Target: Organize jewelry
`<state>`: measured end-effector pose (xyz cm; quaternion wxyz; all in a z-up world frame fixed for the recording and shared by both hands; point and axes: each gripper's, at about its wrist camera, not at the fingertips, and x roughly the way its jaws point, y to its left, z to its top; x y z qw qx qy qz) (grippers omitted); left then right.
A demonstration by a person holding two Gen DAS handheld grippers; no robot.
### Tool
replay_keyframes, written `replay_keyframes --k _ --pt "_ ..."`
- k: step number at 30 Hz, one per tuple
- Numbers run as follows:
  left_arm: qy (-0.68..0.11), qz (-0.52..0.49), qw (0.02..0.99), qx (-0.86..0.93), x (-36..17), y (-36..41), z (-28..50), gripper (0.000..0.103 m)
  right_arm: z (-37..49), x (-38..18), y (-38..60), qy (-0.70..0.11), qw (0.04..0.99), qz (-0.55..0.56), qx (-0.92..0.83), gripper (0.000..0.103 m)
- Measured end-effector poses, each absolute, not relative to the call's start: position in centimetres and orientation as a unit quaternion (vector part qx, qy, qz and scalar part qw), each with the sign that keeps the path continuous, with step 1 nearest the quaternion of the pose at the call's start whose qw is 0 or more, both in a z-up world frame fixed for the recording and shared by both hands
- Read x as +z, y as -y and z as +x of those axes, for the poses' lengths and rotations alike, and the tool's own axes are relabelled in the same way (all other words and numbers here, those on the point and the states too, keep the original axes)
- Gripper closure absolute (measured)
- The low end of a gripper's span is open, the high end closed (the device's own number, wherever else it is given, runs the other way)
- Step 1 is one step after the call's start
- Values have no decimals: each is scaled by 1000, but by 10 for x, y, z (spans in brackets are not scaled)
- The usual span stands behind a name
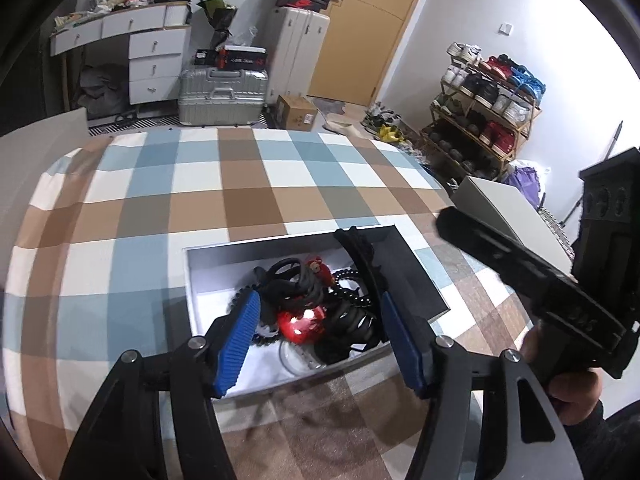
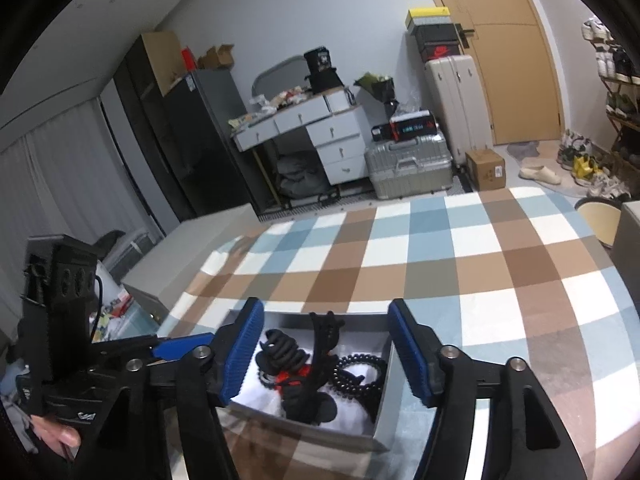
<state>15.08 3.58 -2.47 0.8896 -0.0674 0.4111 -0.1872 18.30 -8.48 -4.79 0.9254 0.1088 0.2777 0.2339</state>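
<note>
An open grey box (image 1: 280, 242) sits on the checked bedspread (image 1: 240, 184), holding a jumble of jewelry. Inside are a black beaded bracelet (image 1: 352, 292), black coiled bands (image 1: 288, 280), a red ornament (image 1: 302, 322) and a long black clip (image 1: 360, 256) leaning on the far wall. My left gripper (image 1: 318, 308) hovers open over the box's near half with nothing pressed between its blue pads. In the right wrist view, my right gripper (image 2: 325, 308) is also open above the same box (image 2: 384, 400), with the bracelet (image 2: 360, 376) and clip (image 2: 324, 332) below it.
A pale box lid (image 1: 492, 200) lies at the bed's right edge. The right tool's black body (image 1: 520, 264) crosses close beside the box. Beyond the bed are suitcases (image 1: 222, 96), a white desk (image 1: 152, 52) and a shoe rack (image 1: 484, 120).
</note>
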Motion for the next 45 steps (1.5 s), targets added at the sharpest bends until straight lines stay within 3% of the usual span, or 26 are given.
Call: replay_keyframes --k 4,8,12,14,19,24,33,45 --pt "-392 -64 901 -172 -18 -40 142 44 165 -38 88 -248 935 107 232 27" --pt "-353 -65 922 -145 -9 -46 130 28 146 -32 89 -218 945 97 224 14" --pt "-304 -63 944 -110 0 -52 116 24 125 -27 91 -189 954 87 217 0" --pt "-282 -58 953 -89 3 -54 111 19 115 -26 89 -175 958 78 214 0" --pt "-241 -54 967 -66 7 -56 98 18 90 -25 83 -141 967 51 208 0" --pt "-205 -36 978 -34 2 -54 88 1 71 -26 79 -102 974 29 198 0" --pt "-162 -24 986 -15 -14 -55 71 1 55 -39 80 -69 982 9 173 0" --pt "-148 -7 989 9 -31 -51 65 1 61 -64 78 -93 984 -31 148 0"
